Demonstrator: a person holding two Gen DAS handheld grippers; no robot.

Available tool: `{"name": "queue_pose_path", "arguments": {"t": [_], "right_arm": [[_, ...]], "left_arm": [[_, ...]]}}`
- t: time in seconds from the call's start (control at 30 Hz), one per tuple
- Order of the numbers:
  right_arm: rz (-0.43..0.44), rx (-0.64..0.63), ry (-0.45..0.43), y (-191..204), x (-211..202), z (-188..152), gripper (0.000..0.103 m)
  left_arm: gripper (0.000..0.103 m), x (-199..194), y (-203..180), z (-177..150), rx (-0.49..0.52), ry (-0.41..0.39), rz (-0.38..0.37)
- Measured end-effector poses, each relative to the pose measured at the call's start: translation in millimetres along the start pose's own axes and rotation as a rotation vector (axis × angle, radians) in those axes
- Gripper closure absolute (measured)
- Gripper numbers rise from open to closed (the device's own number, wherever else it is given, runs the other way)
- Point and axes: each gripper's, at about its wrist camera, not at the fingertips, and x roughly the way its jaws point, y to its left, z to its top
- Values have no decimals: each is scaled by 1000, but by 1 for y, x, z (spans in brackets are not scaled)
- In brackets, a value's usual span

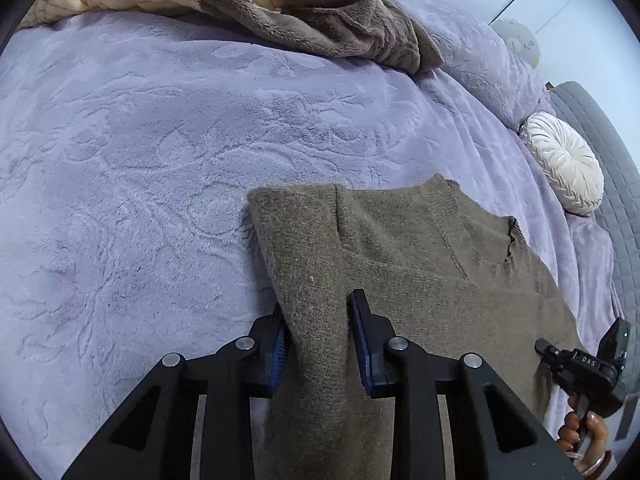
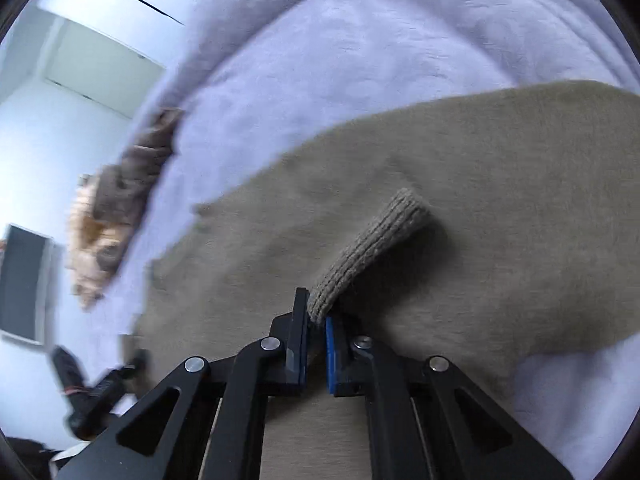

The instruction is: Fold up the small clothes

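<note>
A brown knit sweater (image 1: 420, 256) lies flat on the lilac bedspread (image 1: 140, 160), neck toward the right. Its left sleeve (image 1: 316, 280) is folded in over the body and runs back between my left gripper's (image 1: 320, 320) fingers, which are closed on it. In the right wrist view the sweater (image 2: 500, 200) fills the middle. My right gripper (image 2: 318, 312) is shut on the ribbed cuff (image 2: 372, 240) of the other sleeve, held above the sweater body. The right gripper also shows in the left wrist view (image 1: 580, 364), held by a hand.
A pile of grey fleece and cream striped clothes (image 1: 280, 4) lies at the far side of the bed. A white round cushion (image 1: 564, 164) sits by the grey bed edge (image 1: 612, 184) on the right. White wardrobe doors (image 2: 92, 56) stand behind.
</note>
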Motion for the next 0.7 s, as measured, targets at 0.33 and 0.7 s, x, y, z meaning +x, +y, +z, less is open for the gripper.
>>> {"name": "queue_pose_path", "arguments": {"t": [0.33, 0.7], "right_arm": [[449, 2, 331, 89, 23, -109, 42], [555, 60, 380, 185, 99, -156, 97]], "left_arm": [[25, -7, 13, 7, 19, 20, 25], [93, -24, 39, 26, 41, 20, -123]]}}
